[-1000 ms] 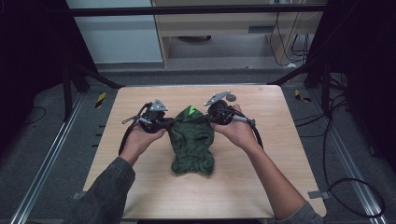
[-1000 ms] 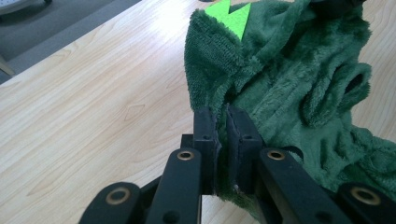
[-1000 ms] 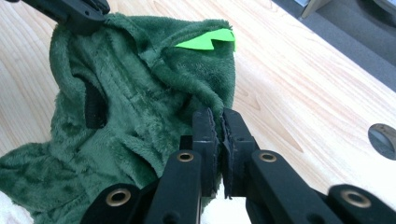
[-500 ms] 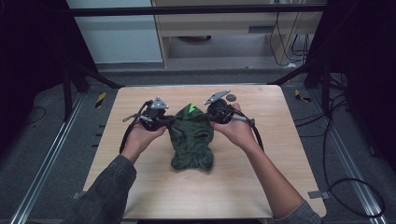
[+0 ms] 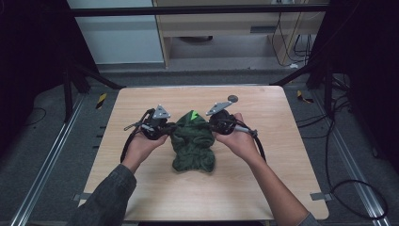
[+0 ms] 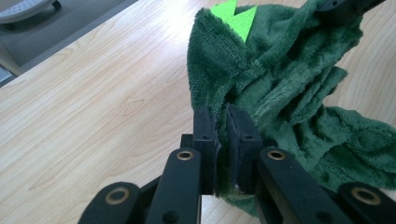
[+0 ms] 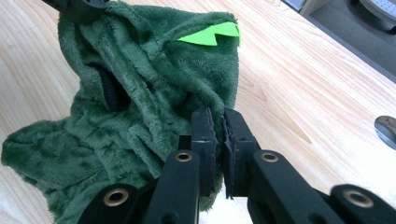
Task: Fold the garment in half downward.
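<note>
Nearest, at the person's edge: two forearms, the left in a grey sleeve (image 5: pixel 106 197). Mid-table: dark green plush garment (image 5: pixel 194 148), bunched, lower part resting on the wooden table (image 5: pixel 141 193), upper part drawn up between both tools. Left gripper (image 6: pixel 223 135), jaws clamped on a fold of the garment's left edge. Right gripper (image 7: pixel 217 133), jaws pinched on its right edge. Bright green jagged patch (image 5: pixel 192 115) at the garment's top. Farther: small dark round disc (image 5: pixel 232 98) near the table's far edge.
</note>
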The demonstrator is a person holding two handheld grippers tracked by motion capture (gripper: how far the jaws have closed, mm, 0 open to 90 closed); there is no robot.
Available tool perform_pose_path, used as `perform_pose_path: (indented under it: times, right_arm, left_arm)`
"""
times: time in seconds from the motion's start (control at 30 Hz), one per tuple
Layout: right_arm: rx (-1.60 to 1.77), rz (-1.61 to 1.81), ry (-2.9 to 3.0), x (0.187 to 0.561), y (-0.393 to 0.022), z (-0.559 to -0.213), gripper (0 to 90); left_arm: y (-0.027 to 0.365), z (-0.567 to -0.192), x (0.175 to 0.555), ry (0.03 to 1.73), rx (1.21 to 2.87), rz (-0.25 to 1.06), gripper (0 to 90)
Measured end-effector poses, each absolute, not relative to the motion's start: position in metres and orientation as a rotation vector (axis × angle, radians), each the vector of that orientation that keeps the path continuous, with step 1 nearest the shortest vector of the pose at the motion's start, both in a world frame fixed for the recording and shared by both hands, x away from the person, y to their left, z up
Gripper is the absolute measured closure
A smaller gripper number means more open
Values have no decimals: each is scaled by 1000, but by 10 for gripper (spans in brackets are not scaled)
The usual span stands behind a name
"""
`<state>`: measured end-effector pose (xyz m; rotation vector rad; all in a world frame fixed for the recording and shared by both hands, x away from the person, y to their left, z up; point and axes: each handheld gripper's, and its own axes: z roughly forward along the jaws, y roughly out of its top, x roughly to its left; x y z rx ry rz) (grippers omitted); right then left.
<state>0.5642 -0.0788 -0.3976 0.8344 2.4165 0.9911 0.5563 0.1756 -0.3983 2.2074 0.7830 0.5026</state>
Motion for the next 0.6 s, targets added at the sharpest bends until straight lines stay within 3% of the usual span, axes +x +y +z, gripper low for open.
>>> perform_pose_path:
  times: [0.6]
  right_arm:
    - [791, 982, 2429, 535, -79, -425, 836]
  left_arm:
    - [179, -422, 532, 765, 2215, 473, 827]
